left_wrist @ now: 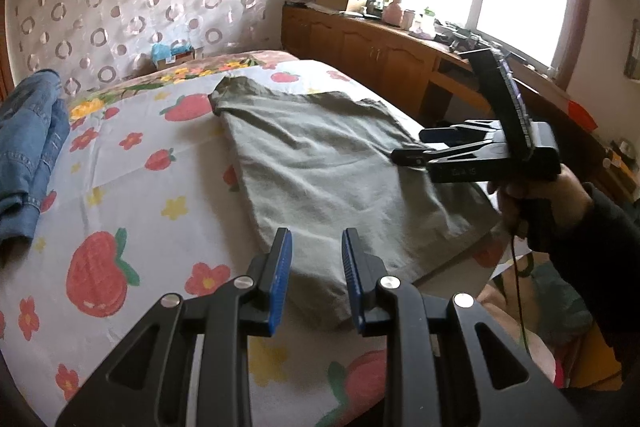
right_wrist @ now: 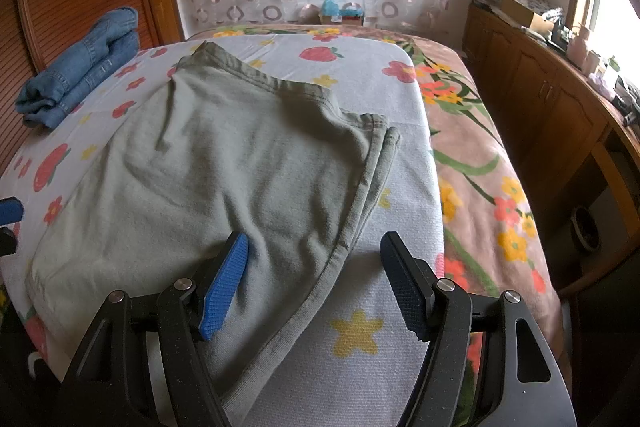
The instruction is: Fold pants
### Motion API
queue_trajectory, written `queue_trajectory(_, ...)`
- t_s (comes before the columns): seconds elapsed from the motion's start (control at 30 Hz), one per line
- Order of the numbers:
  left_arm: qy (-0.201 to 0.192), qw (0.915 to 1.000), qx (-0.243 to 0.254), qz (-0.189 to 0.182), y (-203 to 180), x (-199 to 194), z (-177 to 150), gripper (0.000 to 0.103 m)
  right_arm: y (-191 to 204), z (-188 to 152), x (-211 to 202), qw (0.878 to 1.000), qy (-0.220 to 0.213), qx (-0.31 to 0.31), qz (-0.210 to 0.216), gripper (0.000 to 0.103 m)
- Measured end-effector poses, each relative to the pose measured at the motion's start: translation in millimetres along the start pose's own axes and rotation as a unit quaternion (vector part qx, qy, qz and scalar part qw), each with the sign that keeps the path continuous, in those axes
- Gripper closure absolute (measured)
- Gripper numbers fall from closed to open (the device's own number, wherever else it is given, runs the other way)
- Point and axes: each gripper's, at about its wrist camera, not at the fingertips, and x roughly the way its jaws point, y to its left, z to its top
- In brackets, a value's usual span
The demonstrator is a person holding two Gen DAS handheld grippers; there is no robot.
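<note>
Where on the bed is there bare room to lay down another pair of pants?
Free: the strawberry-print sheet between the folded blue jeans and the grey-green pants, and the floral blanket strip toward the wooden cabinets. The middle is taken.

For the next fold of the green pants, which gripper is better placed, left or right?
Probably the right gripper: it is open, with the side hem of the green pants running between its fingers. The left gripper is open only narrowly, above the near edge.
</note>
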Motion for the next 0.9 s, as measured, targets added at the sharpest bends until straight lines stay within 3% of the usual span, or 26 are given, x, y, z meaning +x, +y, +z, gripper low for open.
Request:
queue_trajectory(0.2,0.016,0.9997,-0.015,0.013,9,14,-5,0.079,-1,0,-1,1.0,0.001,0.0,0.002,0.033)
queue_trajectory(0.3,0.016,0.9995,-0.024,0.012,13,15,-8,0.079,-4,0,-10,1.0,-0.013,0.009,-0.022,0.033)
queue_trajectory(0.6,0.014,0.9992,-0.033,0.016,16,12,-12,0.079,8,-22,-54,0.999,-0.034,0.037,0.007,0.033)
queue_trajectory(0.9,0.028,0.9989,-0.032,0.021,16,19,-16,0.079,24,-57,-79,0.997,-0.031,0.056,0.033,0.044)
